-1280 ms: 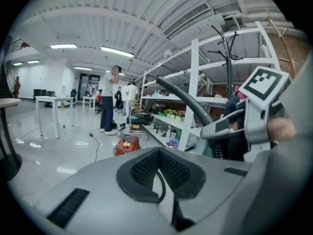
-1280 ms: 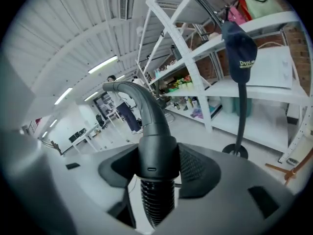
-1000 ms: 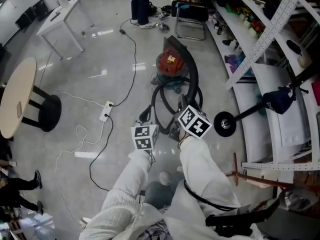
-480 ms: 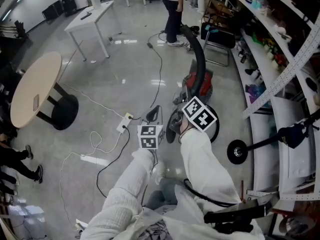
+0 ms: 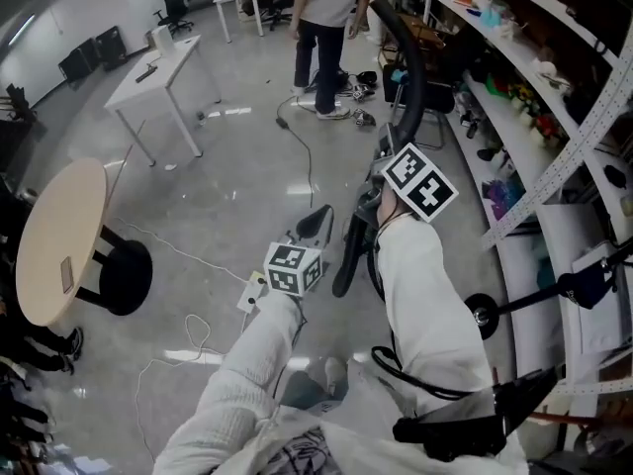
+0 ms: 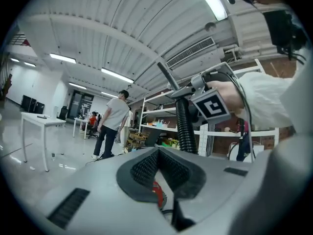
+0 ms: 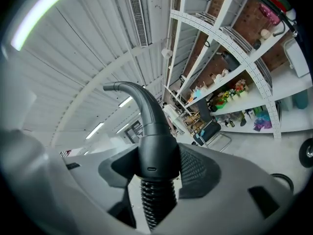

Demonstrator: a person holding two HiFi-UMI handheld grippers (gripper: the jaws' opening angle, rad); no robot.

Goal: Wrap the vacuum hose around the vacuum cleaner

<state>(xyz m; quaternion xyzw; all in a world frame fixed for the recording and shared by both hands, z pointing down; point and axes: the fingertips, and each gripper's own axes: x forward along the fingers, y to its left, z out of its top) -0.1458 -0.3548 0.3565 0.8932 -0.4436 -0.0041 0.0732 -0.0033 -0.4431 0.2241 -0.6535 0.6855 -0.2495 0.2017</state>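
My right gripper is shut on the black handle end of the vacuum hose, which curves up above it. In the right gripper view the smooth handle stands between the jaws of the right gripper, with ribbed hose below. A lower length of hose hangs towards the floor. My left gripper is lower left, shut and holding nothing. Past the left gripper, a bit of the red vacuum cleaner shows, with the ribbed hose rising beyond. In the head view my arm hides the cleaner.
A person stands at the back near a black chair. A white table and a round table are on the left. Shelving runs down the right. A power strip and cables lie on the floor.
My right gripper has lifted the hose handle well upward and away from the floor. The red cleaner body has gone out of sight behind my arm. The left gripper stayed low.
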